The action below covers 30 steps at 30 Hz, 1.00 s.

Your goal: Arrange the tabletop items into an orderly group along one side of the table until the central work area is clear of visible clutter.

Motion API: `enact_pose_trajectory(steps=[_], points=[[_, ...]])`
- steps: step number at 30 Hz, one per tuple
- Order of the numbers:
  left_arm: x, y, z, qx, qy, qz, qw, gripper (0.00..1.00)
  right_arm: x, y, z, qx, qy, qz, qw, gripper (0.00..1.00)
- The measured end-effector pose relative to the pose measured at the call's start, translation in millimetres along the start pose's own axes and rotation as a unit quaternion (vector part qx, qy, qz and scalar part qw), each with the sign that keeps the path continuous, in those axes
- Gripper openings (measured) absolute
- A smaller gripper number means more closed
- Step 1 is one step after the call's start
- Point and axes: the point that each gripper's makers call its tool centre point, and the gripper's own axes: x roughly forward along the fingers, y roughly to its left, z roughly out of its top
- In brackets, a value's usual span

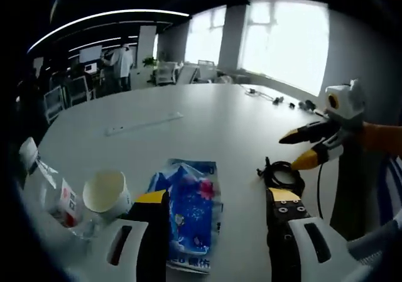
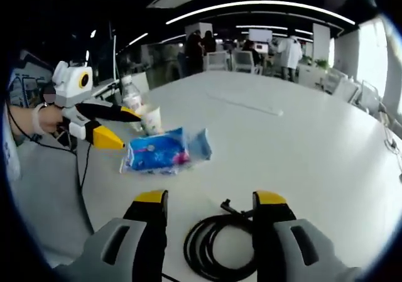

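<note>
Here, left tongs (image 1: pixel 217 210) open over blue packet (image 1: pixel 188 216), right tongs (image 2: pixel 210 206) open astride black cable (image 2: pixel 217 247).

We see our right gripper (image 2: pixel 210 216) low in the right gripper view, jaws apart, nothing between the tips. A coiled black cable (image 2: pixel 217 247) lies on the white table (image 2: pixel 301 150) between the jaws, near their bases. Beyond it a blue packet (image 2: pixel 164 151) lies flat. Behind the packet stand a paper cup (image 2: pixel 152 120) and a bottle (image 2: pixel 131 97). The left gripper (image 2: pixel 122 128) comes in from the left, held by a hand (image 2: pixel 49 119), jaws parted, tips just beside the packet. A ruler (image 2: pixel 248 105) lies farther back.
</note>
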Motion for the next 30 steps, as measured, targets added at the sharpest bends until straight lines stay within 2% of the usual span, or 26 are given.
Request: enact_pose_trajectory(steps=[5,10,16,20,30], points=[[-13.2,17.2,-3.4,-0.011,-0.003,0.025,0.9996,0.57,6.7,7.3,7.2,-0.011,-0.002,0.009,0.9999,0.51],[-21.2,25.8,-8.2,-0.023,-0.009,0.041,0.9988,0.57,11.5,13.4,16.2,-0.015,-0.013,0.019,0.9996,0.51],[-29.1,31.1,-14.7,-0.035,-0.007,0.051,0.9981,0.51,15.5,20.3,23.7,-0.020,-0.016,0.029,0.9992,0.49],[-33.3,35.0,-13.2,-0.039,-0.017,0.060,0.9973,0.52,20.1,26.8,31.5,-0.025,-0.022,0.038,0.9987,0.49],[-38.1,40.4,-22.9,-0.057,-0.011,0.074,0.9956,0.47,36.5,37.2,47.5,-0.039,-0.027,0.054,0.9974,0.48]])
